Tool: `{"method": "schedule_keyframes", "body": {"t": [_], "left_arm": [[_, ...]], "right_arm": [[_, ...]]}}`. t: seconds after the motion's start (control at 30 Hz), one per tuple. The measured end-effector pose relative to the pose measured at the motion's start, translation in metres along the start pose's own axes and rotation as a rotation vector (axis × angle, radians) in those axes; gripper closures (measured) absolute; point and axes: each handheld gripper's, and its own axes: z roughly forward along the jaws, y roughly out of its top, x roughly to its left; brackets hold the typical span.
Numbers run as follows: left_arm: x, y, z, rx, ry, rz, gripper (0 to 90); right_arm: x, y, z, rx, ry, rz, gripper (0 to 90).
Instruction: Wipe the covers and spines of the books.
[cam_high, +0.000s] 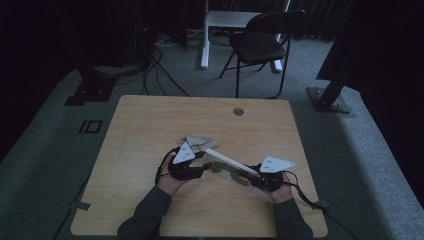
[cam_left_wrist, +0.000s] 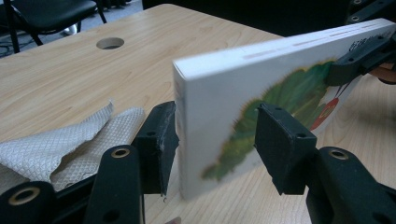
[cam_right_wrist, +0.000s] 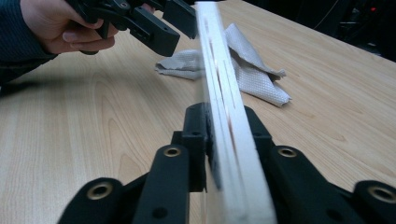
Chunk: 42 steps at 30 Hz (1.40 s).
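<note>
You hold a thick board book (cam_high: 231, 169) above the table (cam_high: 150, 125), between both tongs: the right tongs (cam_right_wrist: 223, 135) are clamped on one end, while the left tongs (cam_left_wrist: 217, 140) stand apart around the other end, one pad touching, one just beside the glossy cover. It looks stiff and fairly light, but smooth and slippery, so grip the flat faces near the edges; a soft, quilted paper towel (cam_high: 200, 143) lies behind

book (cam_high: 230, 168) | thick white board book, green caterpillar and red spot on cover | closed, tilted on edge | held above the wooden table's near middle, spanning between both hands, beside crumpled paper towel
</note>
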Motion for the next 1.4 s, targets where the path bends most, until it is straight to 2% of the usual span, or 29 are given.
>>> {"method": "schedule_keyframes", "body": {"t": [0.1, 0.2, 0.27, 0.37, 0.53, 0.57, 0.6, 0.7, 0.73, 0.83, 0.87, 1.0, 1.2, 1.4], "left_arm": [[0.0, 0.0, 0.0, 0.0, 0.003, 0.001, 48.8], [0.001, 0.0, -0.001, 0.004, 0.01, 0.003, 48.7], [0.005, -0.002, -0.003, 0.017, 0.035, 0.004, 48.1], [0.009, -0.004, -0.006, 0.023, 0.046, -0.002, 47.7], [0.023, -0.008, -0.012, 0.036, 0.111, -0.01, 45.5], [0.023, -0.008, -0.012, 0.036, 0.111, -0.01, 44.4], [0.029, -0.009, -0.012, 0.04, 0.133, -0.017, 43.6], [0.034, -0.011, -0.013, 0.042, 0.151, -0.026, 40.0], [0.039, -0.013, -0.013, 0.044, 0.152, -0.045, 39.8], [0.043, -0.014, -0.013, 0.053, 0.16, -0.051, 38.5], [0.047, -0.016, -0.013, 0.059, 0.174, -0.054, 37.7], [0.053, -0.017, -0.013, 0.065, 0.197, -0.054, 36.8], [0.066, -0.019, -0.01, 0.09, 0.207, -0.081, 32.9], [0.072, -0.018, -0.009, 0.085, 0.207, -0.092, 31.1]], "right_arm": [[0.001, -0.002, -0.002, -0.009, -0.028, 0.005, 78.1], [0.002, -0.002, -0.003, -0.006, -0.034, 0.003, 78.1], [0.006, -0.002, -0.005, -0.005, -0.048, -0.009, 78.3], [0.008, -0.003, -0.007, 0.001, -0.059, -0.015, 78.4], [0.012, -0.006, -0.013, -0.002, -0.078, -0.005, 78.5], [0.012, -0.007, -0.014, -0.003, -0.081, 0.001, 78.5], [0.012, -0.007, -0.015, -0.006, -0.083, 0.006, 78.5], [0.012, -0.008, -0.016, -0.011, -0.082, 0.011, 78.5], [0.012, -0.009, -0.016, -0.015, -0.081, 0.015, 78.3], [0.012, -0.01, -0.016, -0.022, -0.082, 0.022, 78.0], [0.011, -0.011, -0.016, -0.026, -0.079, 0.024, 77.7], [0.01, -0.014, -0.017, -0.035, -0.054, 0.048, 74.7], [0.006, -0.02, -0.019, -0.028, -0.052, 0.069, 73.8], [0.005, -0.022, -0.02, -0.027, -0.042, 0.079, 73.1]]}}
